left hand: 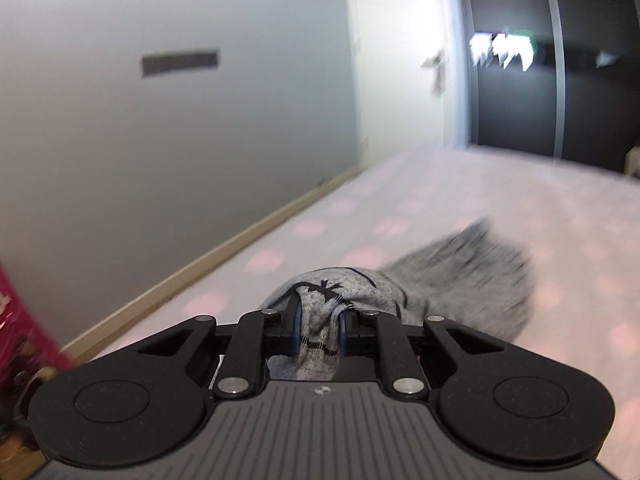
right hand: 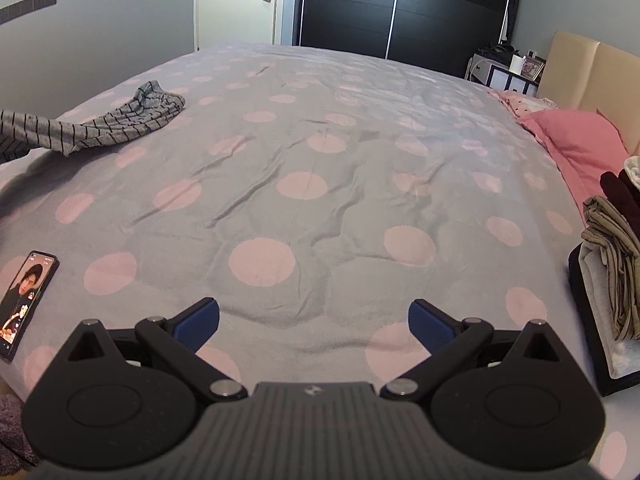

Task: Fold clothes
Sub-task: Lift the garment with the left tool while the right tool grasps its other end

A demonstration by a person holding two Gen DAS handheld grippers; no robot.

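A grey garment with thin dark stripes stretches from the bed's far left out of the frame at the left. In the left wrist view my left gripper is shut on a bunched end of this striped garment, which trails blurred to the right above the bedspread. My right gripper is open and empty, low over the near middle of the grey bedspread with pink dots. The left gripper does not show in the right wrist view.
A phone with a lit screen lies at the bed's near left. A dark bin with folded clothes stands at the right edge. Pink pillows and a headboard are far right. A wall runs along the bed's left side.
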